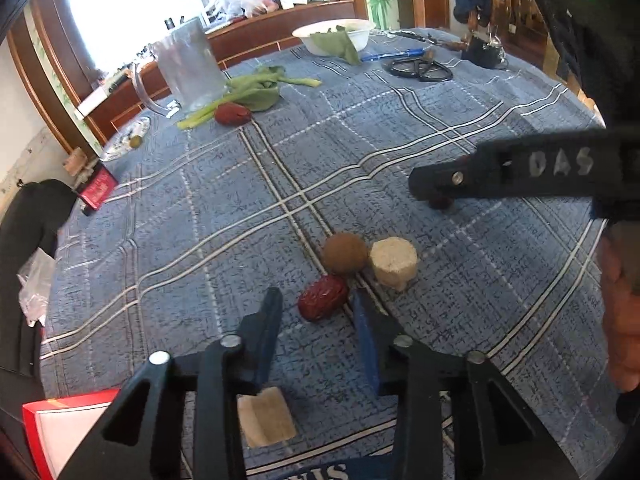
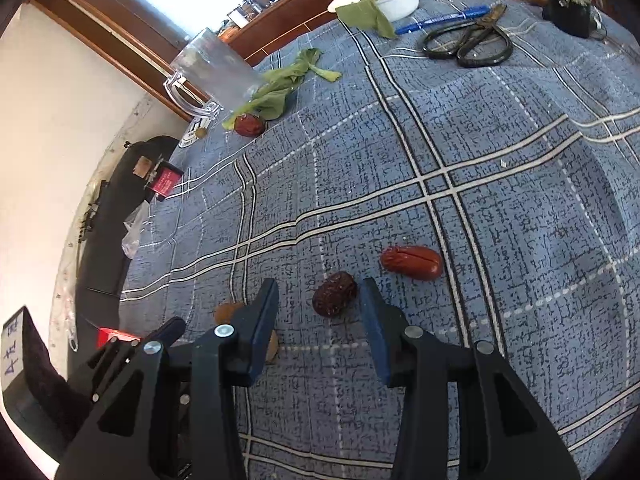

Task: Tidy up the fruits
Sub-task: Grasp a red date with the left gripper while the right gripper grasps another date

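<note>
In the left wrist view my left gripper (image 1: 316, 306) is open, with a wrinkled red date (image 1: 322, 297) lying on the cloth between its fingertips. A round brown fruit (image 1: 344, 254) and a pale cut chunk (image 1: 393, 262) sit just beyond it. In the right wrist view my right gripper (image 2: 318, 296) is open around a dark wrinkled date (image 2: 334, 294) on the cloth. A smooth red sausage-like piece (image 2: 412, 263) lies just beyond to the right. The right gripper also shows in the left wrist view (image 1: 434, 192) over that dark date (image 1: 440, 202). Another red date (image 1: 232, 114) lies far back.
A clear plastic jug (image 1: 188, 68), green leaves (image 1: 256, 88), a white bowl (image 1: 334, 36), black scissors (image 1: 422, 69) and a blue pen (image 1: 394, 55) lie at the far side of the blue plaid tablecloth (image 1: 400, 120). A pale block (image 1: 266, 416) and a red box (image 1: 60, 428) sit near me.
</note>
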